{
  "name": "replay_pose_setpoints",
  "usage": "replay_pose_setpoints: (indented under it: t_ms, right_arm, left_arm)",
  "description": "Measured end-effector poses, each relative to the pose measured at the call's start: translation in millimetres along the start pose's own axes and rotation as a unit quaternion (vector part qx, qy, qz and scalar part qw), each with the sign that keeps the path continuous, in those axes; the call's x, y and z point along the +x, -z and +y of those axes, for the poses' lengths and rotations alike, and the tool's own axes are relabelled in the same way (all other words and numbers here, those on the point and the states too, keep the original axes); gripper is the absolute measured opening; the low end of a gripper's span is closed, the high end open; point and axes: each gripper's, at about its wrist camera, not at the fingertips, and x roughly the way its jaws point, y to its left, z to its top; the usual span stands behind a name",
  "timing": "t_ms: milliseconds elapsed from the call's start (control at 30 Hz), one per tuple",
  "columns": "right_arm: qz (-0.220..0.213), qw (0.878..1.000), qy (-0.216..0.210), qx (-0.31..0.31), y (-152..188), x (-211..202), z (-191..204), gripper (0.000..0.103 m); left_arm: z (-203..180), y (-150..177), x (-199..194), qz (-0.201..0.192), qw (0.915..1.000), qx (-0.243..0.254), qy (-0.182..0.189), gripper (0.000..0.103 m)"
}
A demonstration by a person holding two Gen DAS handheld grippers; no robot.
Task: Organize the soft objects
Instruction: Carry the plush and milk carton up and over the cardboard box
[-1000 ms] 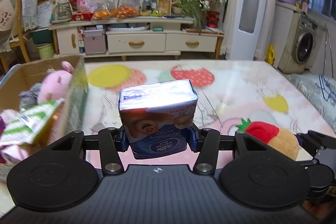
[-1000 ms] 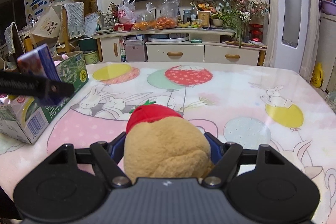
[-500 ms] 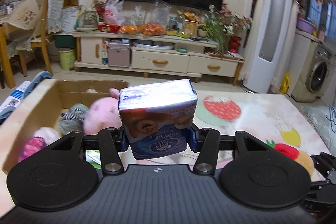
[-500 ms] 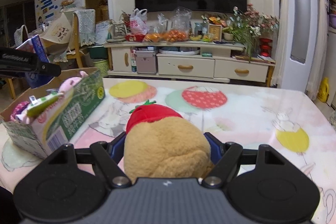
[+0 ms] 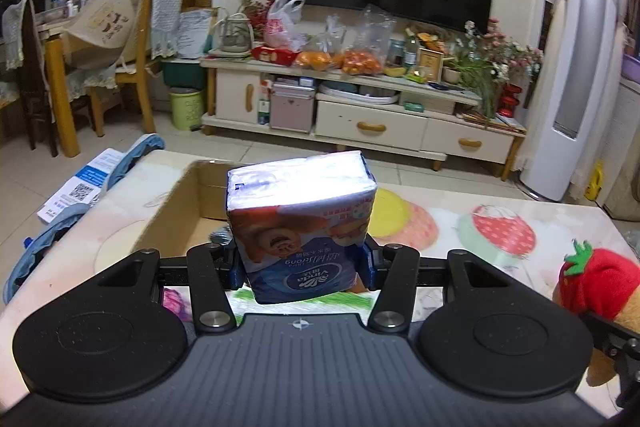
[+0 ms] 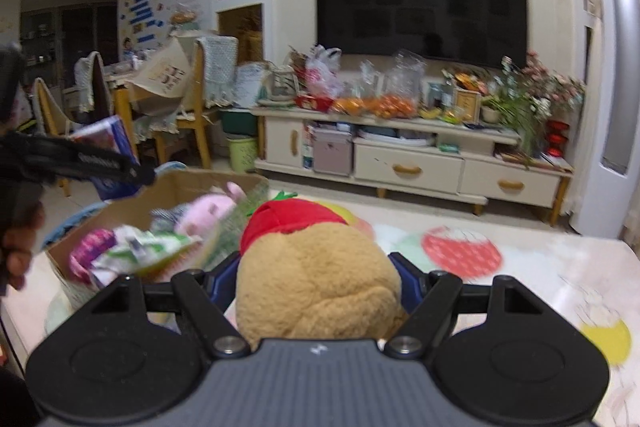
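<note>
My left gripper [image 5: 302, 265] is shut on a blue and white tissue pack [image 5: 300, 219], held over the open cardboard box [image 5: 176, 211]. The right wrist view shows that gripper [image 6: 80, 159] and the pack [image 6: 106, 135] above the box's [image 6: 132, 203] far left side, with a person's hand [image 6: 16, 247] on the handle. My right gripper [image 6: 318, 281] is shut on a tan plush toy with a red strawberry cap [image 6: 316, 275], just right of the box. The box holds a pink plush [image 6: 208, 207], a green and white pack [image 6: 148, 251] and a magenta item [image 6: 90, 247].
The table wears a cloth printed with balloons and rabbits [image 5: 500, 235]. A blue fabric bag with a printed label [image 5: 60, 223] hangs off the table's left edge. Beyond the table stand a TV cabinet [image 5: 372, 123] and wooden chairs [image 5: 132, 67].
Both grippers rose and swung left toward the box. The tissue pack went from right of the box to over its opening. The plush toy came up off the table beside the box.
</note>
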Motion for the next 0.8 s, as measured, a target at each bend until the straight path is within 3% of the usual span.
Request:
replay_pose_setpoints:
  t_ms: [400, 800]
  right_arm:
    - [-0.017, 0.998, -0.059, -0.019, -35, 45, 43, 0.076]
    - [-0.021, 0.995, -0.092, -0.041, -54, 79, 72, 0.076]
  left_arm:
    - [11, -9, 18, 0.007, 0.9987, -0.024, -0.044, 0.063]
    - [9, -11, 22, 0.017, 0.9974, -0.039, -0.058, 0.063]
